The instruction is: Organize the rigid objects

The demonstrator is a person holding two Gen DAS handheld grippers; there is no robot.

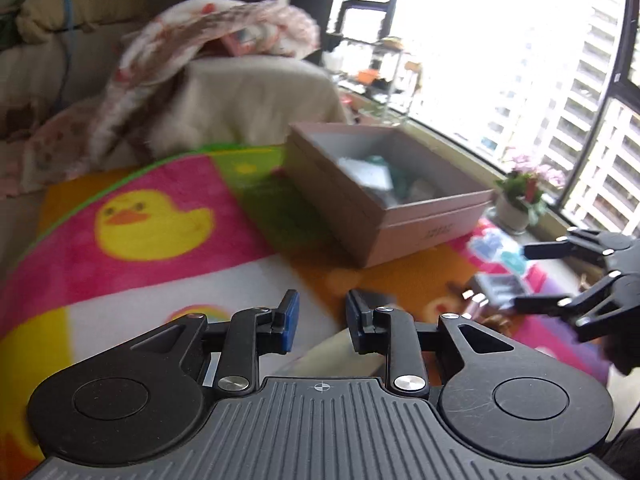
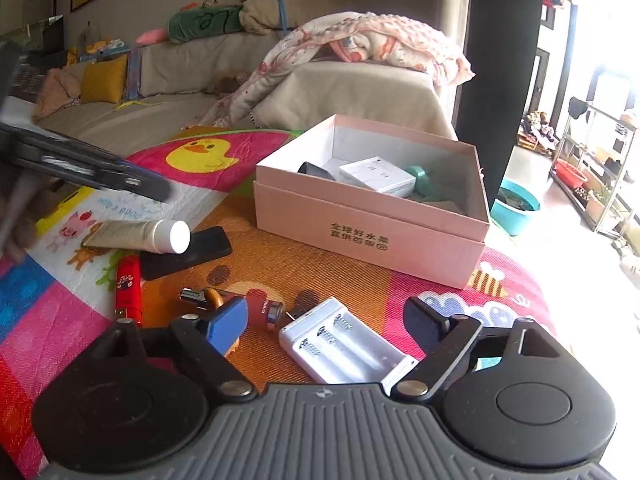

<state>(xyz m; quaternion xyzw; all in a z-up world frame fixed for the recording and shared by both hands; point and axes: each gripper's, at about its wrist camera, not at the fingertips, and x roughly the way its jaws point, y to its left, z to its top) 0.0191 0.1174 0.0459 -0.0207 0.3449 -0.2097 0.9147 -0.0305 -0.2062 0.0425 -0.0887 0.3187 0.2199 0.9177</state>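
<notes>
A white battery charger point(image 2: 344, 344), slots bare, is lying just before the pink box point(image 2: 372, 236) on the cartoon play mat point(image 2: 52, 312). The right gripper point(image 2: 326, 322) is spreading wide over it; the left gripper point(image 1: 322, 320), seemingly empty, is gaping slightly. A sofa point(image 2: 360, 92) is sitting behind the box.

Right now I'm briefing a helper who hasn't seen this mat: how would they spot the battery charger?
Start at the open pink box on the colourful play mat. In front of the box, nearest the right hand-held gripper, lies the white battery charger. Unlike the red lighter and black phone to its left, it has empty battery slots with metal springs.
</notes>
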